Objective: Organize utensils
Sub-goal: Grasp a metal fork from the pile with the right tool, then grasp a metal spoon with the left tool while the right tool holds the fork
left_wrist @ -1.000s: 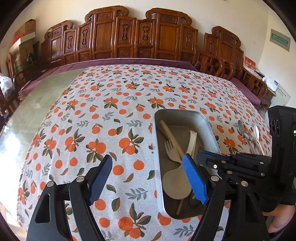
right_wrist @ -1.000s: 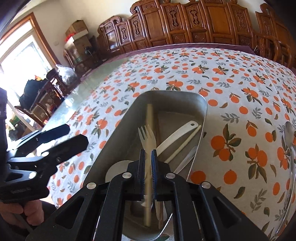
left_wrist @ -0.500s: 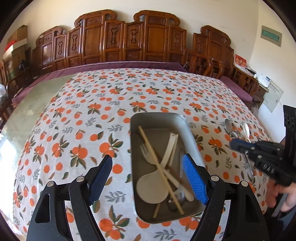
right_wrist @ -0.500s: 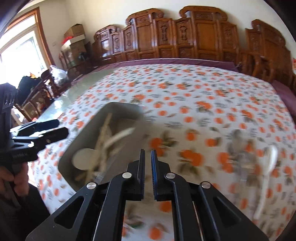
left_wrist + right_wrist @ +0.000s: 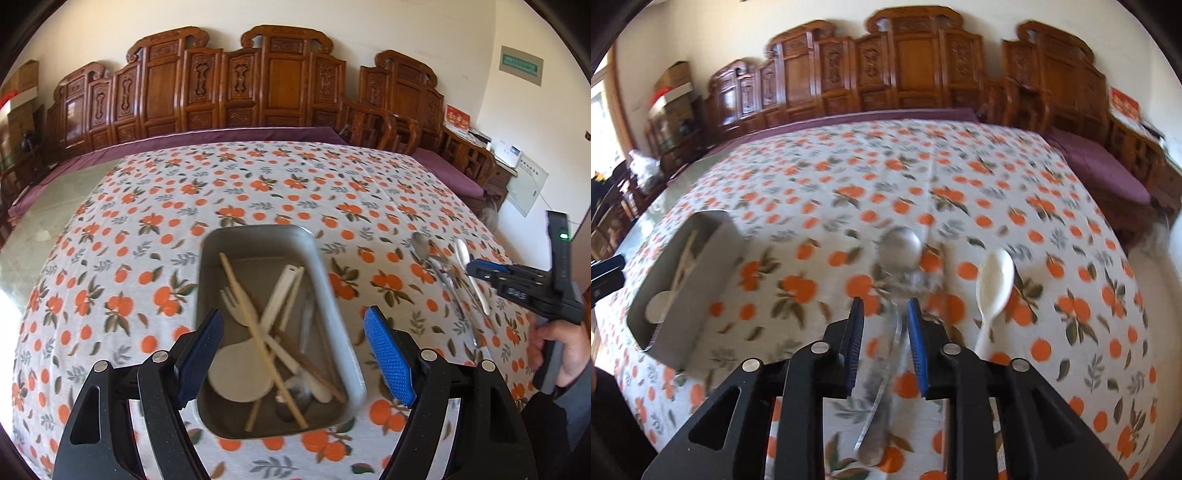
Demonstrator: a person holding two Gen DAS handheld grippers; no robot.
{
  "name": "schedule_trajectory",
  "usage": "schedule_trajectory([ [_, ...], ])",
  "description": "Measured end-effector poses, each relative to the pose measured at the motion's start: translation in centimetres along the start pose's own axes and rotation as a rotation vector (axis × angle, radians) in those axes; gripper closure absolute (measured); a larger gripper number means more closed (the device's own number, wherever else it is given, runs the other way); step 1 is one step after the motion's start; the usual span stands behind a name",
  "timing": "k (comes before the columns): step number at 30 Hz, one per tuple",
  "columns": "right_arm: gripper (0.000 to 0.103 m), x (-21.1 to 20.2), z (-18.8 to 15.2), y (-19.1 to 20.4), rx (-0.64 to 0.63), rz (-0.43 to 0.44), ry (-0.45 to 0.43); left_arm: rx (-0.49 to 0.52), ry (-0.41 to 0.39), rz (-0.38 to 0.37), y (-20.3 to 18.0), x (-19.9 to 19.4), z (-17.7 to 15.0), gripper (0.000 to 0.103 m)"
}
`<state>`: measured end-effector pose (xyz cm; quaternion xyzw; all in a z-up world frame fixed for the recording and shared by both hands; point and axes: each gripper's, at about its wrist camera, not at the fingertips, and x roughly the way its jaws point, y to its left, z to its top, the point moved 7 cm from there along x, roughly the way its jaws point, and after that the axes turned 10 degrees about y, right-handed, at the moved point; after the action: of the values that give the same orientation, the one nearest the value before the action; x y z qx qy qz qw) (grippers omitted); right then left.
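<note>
Carved wooden chairs (image 5: 236,85) are lined along the far edge of the surface (image 5: 258,184), which is covered by an orange-print cloth. From the left wrist, the left tool (image 5: 293,354) is seen released, its blue pads spread wide above the near end of a metal tray (image 5: 334,295). A fork (image 5: 231,301), chopsticks (image 5: 255,325) and pale spoons are piled inside the tray. Bare cloth is left all round its rim. The right tool (image 5: 476,267) is seen at the right edge.

From the right wrist, the right tool (image 5: 884,317) is seen parted narrowly over a metal spoon (image 5: 899,245), gripping nothing. A white spoon (image 5: 993,280) lies just beside it; the tray (image 5: 701,273) sits well apart to the left.
</note>
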<state>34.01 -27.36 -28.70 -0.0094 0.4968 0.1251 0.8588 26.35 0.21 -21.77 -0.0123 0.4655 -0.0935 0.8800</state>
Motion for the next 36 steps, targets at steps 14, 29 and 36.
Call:
schedule_trajectory([
  [14,0.078,4.1,-2.2,-1.1,0.038,-0.04,0.117,0.081,0.023,-0.01,-4.5,1.1,-1.2,0.028],
  [29,0.095,4.4,-1.4,-1.7,0.034,-0.044,0.112,0.117,0.047,-0.028,-8.4,1.1,-1.5,0.028],
  [36,0.095,1.5,-0.1,-3.1,0.063,-0.004,0.018,0.154,0.058,-0.017,-11.0,2.8,-0.2,0.028],
])
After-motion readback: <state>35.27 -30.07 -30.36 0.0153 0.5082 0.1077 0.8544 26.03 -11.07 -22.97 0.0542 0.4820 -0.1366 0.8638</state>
